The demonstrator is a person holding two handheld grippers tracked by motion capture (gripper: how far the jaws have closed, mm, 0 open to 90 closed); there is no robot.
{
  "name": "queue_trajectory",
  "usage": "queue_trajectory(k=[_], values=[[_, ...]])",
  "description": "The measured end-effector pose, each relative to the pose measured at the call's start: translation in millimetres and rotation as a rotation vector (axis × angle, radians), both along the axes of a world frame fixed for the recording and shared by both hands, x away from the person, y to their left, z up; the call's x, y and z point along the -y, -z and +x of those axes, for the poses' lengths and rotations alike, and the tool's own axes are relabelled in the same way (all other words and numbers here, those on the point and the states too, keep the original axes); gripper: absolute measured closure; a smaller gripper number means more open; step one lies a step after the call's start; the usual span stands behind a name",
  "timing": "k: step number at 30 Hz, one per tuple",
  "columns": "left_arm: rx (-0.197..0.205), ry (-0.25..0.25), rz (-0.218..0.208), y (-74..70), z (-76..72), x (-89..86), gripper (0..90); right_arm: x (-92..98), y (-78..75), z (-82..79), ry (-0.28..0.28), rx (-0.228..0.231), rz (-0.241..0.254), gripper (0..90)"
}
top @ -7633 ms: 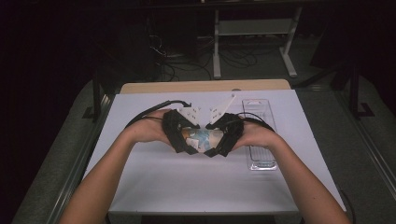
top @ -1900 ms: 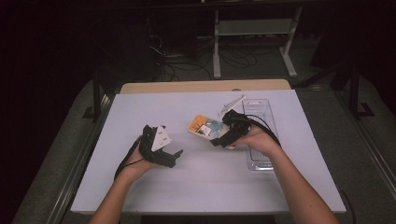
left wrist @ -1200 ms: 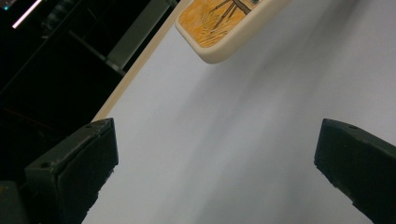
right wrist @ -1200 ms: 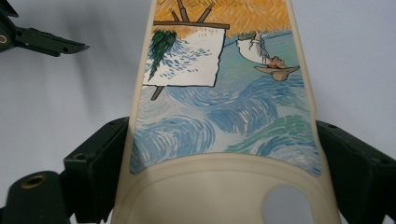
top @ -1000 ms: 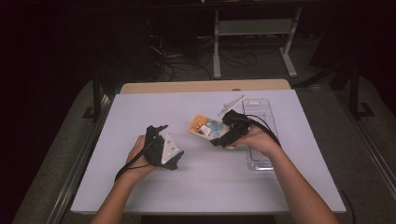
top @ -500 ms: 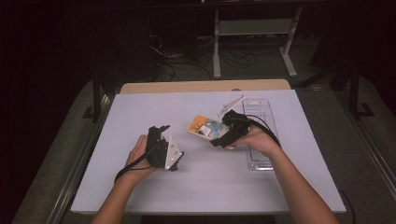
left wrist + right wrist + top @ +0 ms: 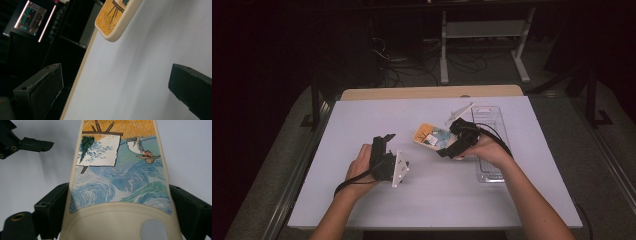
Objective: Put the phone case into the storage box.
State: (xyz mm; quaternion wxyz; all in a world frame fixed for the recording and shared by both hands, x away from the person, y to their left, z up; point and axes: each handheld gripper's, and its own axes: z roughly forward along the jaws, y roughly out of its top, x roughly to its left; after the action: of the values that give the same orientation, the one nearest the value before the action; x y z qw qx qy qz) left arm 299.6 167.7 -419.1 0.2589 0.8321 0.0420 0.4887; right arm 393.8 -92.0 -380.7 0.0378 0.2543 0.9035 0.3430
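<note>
A cream-edged phone case (image 7: 430, 136) with a painted blue and orange picture is tilted just above the white table, right of centre. My right gripper (image 7: 444, 146) is shut on its near end; in the right gripper view the case (image 7: 117, 177) runs up between the two black jaws, which press its sides. My left gripper (image 7: 383, 144) is held in a hand at the left front, apart from the case, its jaws wide open with nothing between them. The left gripper view shows a corner of the case (image 7: 117, 20) far ahead of my left gripper (image 7: 115, 75).
A clear plastic tray (image 7: 490, 120) lies on the table behind the right hand. The table's wooden far edge (image 7: 432, 92) borders a dark floor with cables and a stand. A lit screen (image 7: 30, 16) glows beyond the table.
Both grippers were together at the case; the left one let go and drew back to the left front, then turned its jaws upward. The right gripper keeps the case almost still.
</note>
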Motion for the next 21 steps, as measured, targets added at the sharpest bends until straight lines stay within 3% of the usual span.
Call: queue_trajectory(k=[12,21], values=[[0.088,0.018,0.083,6.1,-3.7,2.6,0.0,-0.7,0.2,-0.3,0.002,-0.003,0.000,10.6],[0.177,0.037,0.143,10.4,-7.4,5.5,0.0,-0.5,0.4,0.0,0.002,0.000,0.000,10.6]])
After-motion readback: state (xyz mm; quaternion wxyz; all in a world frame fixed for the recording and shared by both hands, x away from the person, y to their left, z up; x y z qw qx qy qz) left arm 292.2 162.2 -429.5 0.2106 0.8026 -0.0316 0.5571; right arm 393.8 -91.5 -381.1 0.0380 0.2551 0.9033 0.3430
